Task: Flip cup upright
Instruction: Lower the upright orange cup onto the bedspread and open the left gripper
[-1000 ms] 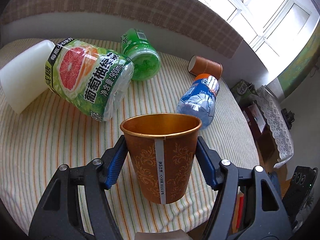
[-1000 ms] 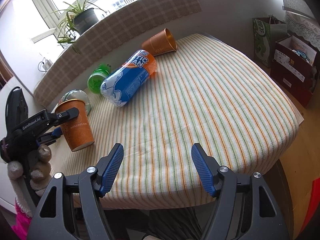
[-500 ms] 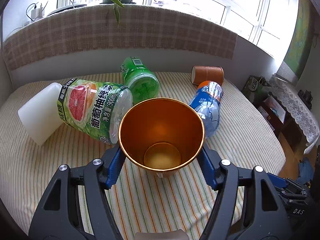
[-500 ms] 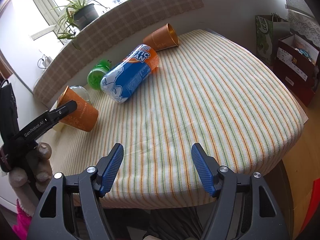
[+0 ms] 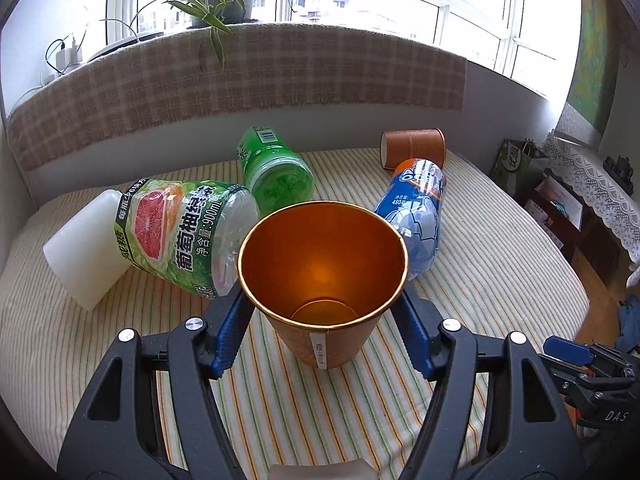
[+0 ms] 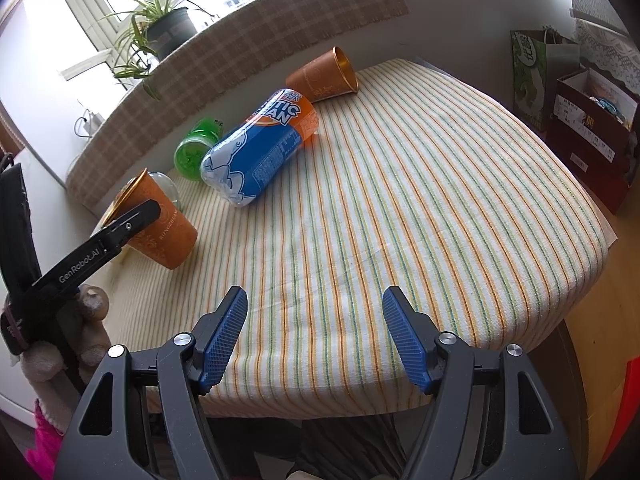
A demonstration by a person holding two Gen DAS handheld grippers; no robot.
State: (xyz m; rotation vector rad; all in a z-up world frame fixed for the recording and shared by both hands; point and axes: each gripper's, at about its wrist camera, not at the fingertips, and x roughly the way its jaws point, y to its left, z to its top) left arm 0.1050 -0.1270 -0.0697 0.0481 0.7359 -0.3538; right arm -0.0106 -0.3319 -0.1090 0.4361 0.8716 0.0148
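Observation:
My left gripper point(image 5: 322, 336) is shut on an orange paper cup point(image 5: 322, 280) with a gold inside. The cup is tilted, its mouth towards the camera and its base on the striped tablecloth point(image 5: 500, 272). In the right wrist view the same cup point(image 6: 160, 224) leans to the left at the table's left edge, with the left gripper's finger point(image 6: 120, 232) across it. A second orange cup point(image 6: 322, 76) lies on its side at the far edge; it also shows in the left wrist view point(image 5: 412, 148). My right gripper point(image 6: 316, 336) is open and empty above the near table edge.
A blue and orange bottle point(image 6: 260, 148), a green bottle point(image 6: 198, 148) and a large grapefruit-label bottle point(image 5: 180, 236) lie on the table. A white container point(image 5: 88, 256) lies at the left. A paper bag point(image 6: 540, 76) and a box point(image 6: 592, 132) stand on the floor to the right.
My left gripper has tipped the cup from upright to a lean, its mouth turning towards the left wrist camera. The right gripper has stayed in place.

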